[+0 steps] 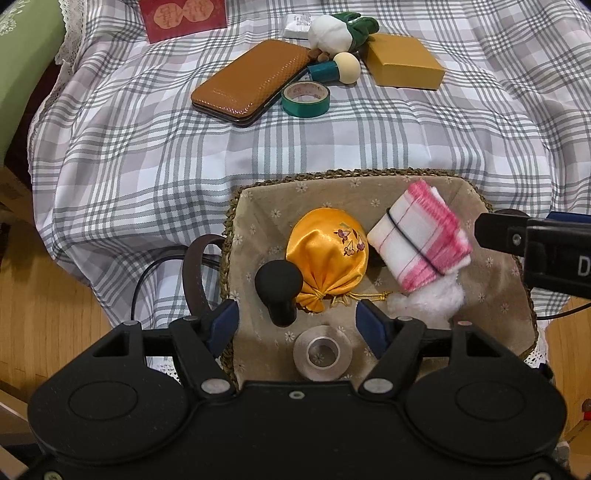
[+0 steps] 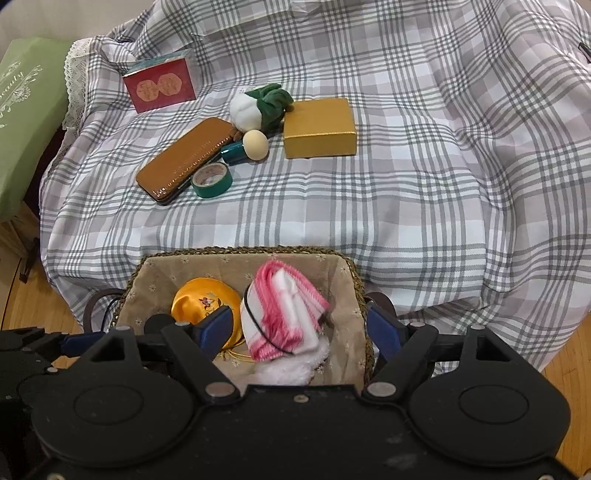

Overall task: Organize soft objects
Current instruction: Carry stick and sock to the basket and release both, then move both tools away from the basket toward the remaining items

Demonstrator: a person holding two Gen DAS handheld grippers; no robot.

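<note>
A woven basket (image 1: 291,181) (image 2: 236,253) with a floral liner holds a yellow satin pouch (image 1: 327,251) (image 2: 192,301), a folded pink-and-white cloth bound by a black band (image 1: 421,230) (image 2: 284,314), white fluff (image 1: 432,299) and a black knob (image 1: 279,286). My left gripper (image 1: 297,326) is open above the basket's near side. My right gripper (image 2: 299,328) is open over the basket, and the cloth lies loose between its fingers. A white-and-green plush (image 1: 340,29) (image 2: 258,103) lies far back on the plaid cloth.
On the plaid cloth (image 1: 258,147) lie a brown case (image 1: 251,81) (image 2: 184,158), green tape roll (image 1: 306,99) (image 2: 212,181), gold box (image 1: 404,61) (image 2: 319,127), teal-handled sponge (image 1: 340,68) and red card (image 1: 183,16) (image 2: 159,88). A silver tape roll (image 1: 322,352) sits in the basket. Wooden floor lies below.
</note>
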